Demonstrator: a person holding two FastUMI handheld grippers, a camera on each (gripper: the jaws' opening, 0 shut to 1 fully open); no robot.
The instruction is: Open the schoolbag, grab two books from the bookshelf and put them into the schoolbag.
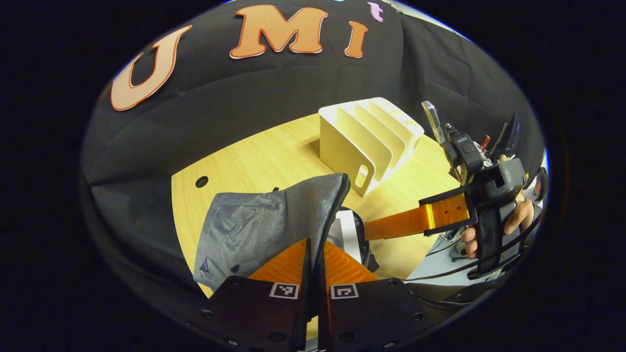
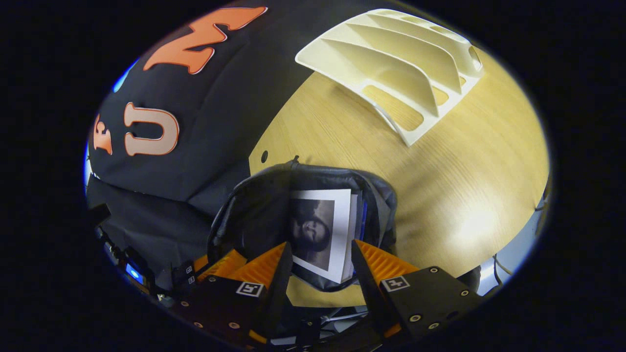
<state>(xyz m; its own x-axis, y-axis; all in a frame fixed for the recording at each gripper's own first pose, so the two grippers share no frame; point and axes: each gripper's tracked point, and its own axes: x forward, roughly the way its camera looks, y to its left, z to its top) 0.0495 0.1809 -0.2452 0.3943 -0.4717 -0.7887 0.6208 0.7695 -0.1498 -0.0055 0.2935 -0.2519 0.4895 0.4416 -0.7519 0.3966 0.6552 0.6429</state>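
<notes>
Right gripper view looks down into the grey fabric schoolbag (image 2: 303,195), which stands open on the pale wooden surface (image 2: 464,195). Inside its mouth stands a white-covered book with a dark photograph on its front (image 2: 320,230), and just behind it the blue edge of what seems to be a second book (image 2: 364,215). The right gripper (image 2: 320,266) hovers over the near rim of the bag with its fingers spread to either side of the white book; they do not appear to press on it. The left gripper (image 1: 315,254) sits at the near side of the bag, its fingers nearly together on the zippered edge of the bag's flap, seemingly pinching it to hold the mouth open. In the left gripper view, the right gripper shows to the right of the bag, held by a hand (image 1: 513,220), its finger reaching toward the opening.

Farther off, the cream plastic slotted bookshelf (image 2: 406,63) stands on the surface near the black cloth wall, and its slots look empty.

Judging by this, both books are already in the bag and the placing step is ending. The next move would call for drawing the right gripper up and clear without snagging the book, then letting the flap go.
</notes>
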